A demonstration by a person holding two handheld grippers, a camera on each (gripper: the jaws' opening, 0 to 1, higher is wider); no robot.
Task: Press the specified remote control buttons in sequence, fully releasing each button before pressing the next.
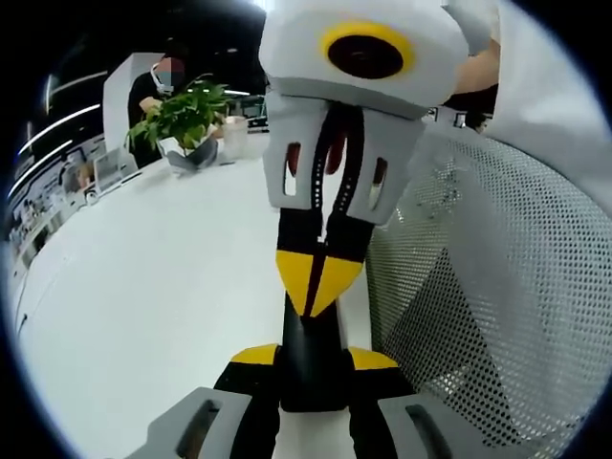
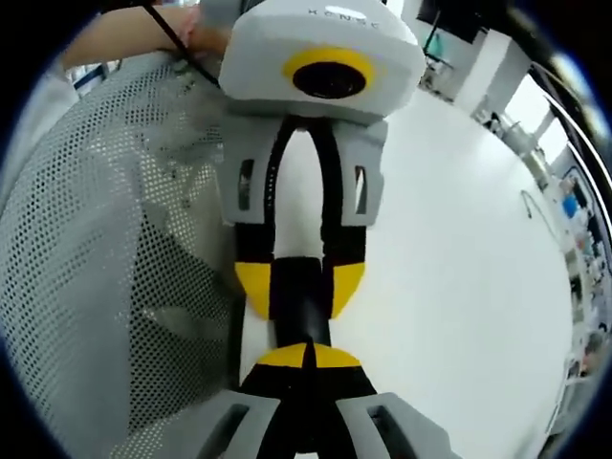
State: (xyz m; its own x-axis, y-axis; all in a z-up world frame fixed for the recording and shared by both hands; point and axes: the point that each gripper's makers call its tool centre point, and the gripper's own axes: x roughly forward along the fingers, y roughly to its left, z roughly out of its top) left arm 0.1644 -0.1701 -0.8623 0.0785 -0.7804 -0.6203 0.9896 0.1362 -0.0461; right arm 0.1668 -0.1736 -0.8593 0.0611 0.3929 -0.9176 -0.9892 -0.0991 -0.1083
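A black remote (image 1: 311, 378) stands on edge, clamped between the yellow pads of my left gripper (image 1: 313, 356), which is shut on it. My right gripper (image 1: 320, 285) comes in from the top of the left gripper view, its yellow tips together and resting on the remote's far end. In the right gripper view, my right gripper (image 2: 306, 359) is shut, its tips against the remote (image 2: 298, 306), which the left gripper (image 2: 301, 287) holds from the opposite side. The remote's buttons are hidden.
A white table (image 1: 143, 287) spreads under both grippers. A white mesh chair back (image 1: 497, 287) stands close beside them, also seen in the right gripper view as mesh (image 2: 96, 239). A potted plant (image 1: 186, 115), a pale cup (image 1: 234, 136) and a person (image 1: 153, 86) are at the far edge.
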